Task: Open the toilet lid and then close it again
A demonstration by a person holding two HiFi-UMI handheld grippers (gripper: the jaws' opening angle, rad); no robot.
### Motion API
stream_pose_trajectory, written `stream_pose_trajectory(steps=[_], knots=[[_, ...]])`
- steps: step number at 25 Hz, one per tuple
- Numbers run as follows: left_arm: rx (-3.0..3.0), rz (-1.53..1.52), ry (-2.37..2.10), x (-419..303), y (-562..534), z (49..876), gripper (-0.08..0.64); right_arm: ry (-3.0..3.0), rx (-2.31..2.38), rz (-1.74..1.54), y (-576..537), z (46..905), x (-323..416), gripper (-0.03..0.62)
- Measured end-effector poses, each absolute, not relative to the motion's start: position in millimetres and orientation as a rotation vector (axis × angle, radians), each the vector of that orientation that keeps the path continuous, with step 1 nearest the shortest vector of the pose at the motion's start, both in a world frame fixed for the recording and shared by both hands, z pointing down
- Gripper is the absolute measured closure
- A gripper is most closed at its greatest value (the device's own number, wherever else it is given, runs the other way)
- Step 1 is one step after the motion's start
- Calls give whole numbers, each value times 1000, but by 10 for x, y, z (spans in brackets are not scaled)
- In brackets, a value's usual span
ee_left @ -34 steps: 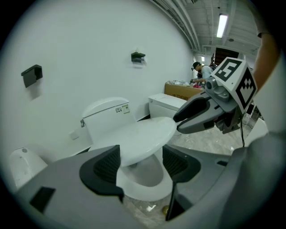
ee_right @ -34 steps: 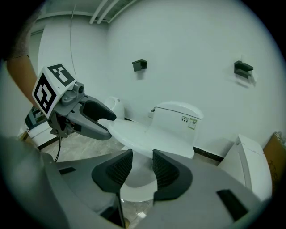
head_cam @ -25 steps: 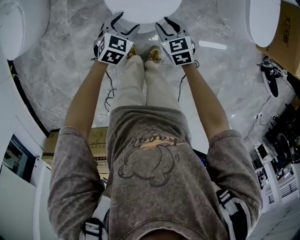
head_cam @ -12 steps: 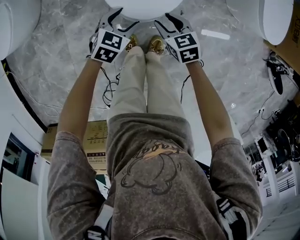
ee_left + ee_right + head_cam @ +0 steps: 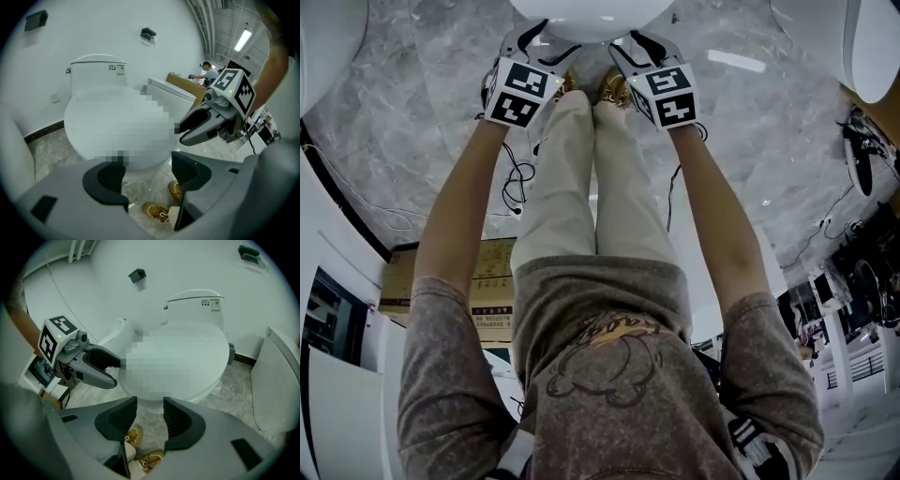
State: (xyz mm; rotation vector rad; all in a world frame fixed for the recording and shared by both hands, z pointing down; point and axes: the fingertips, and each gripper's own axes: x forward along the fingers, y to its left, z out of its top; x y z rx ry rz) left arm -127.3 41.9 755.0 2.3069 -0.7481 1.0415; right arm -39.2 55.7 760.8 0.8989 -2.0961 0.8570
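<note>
My left gripper (image 5: 149, 173) has its jaws wide apart and empty. The closed toilet lid (image 5: 93, 126) lies just beyond them. It looks rigid, smooth and light, so I'd pinch its front lip. My right gripper (image 5: 146, 417) is alongside, jaws just opened partway, nothing between them. Both arms are outstretched, grippers tilted steeply down.

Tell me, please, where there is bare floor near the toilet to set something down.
The marble floor is bare between the person's right arm and the white fixture at upper right. Left of the left arm it is open too, past the black cable. Crowded: before the toilet, around the brown shoes.
</note>
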Motion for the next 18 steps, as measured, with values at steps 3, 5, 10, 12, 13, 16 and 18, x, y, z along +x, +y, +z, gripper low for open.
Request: stream_pose_trajectory(steps=[3,5,10,12,13,16,18], knots=[[2275,1035,-752,-1275,440,7696,255,-2076,893,879,574,7762,-417,407],[2260,1041,-761,-1281,447,7767,255,-2061,899,889,574,7821,-411,407],[2250,1031,-764,-1281,450,7758,256,-2062,902,893,587,7806,-378,413],[2225,1001,-774,-1266,407,7638,256,-2066,895,886,555,7705,-362,413],[2219,978,-791,-1263,366,7539,258,-2073,900,872,513,7614,-352,413],[2223,904,-838,-1222,250,7108,258,-2105,928,828,370,7199,-305,413],[2244,868,-858,-1155,170,6719,258,-2133,956,803,270,6826,-244,413]])
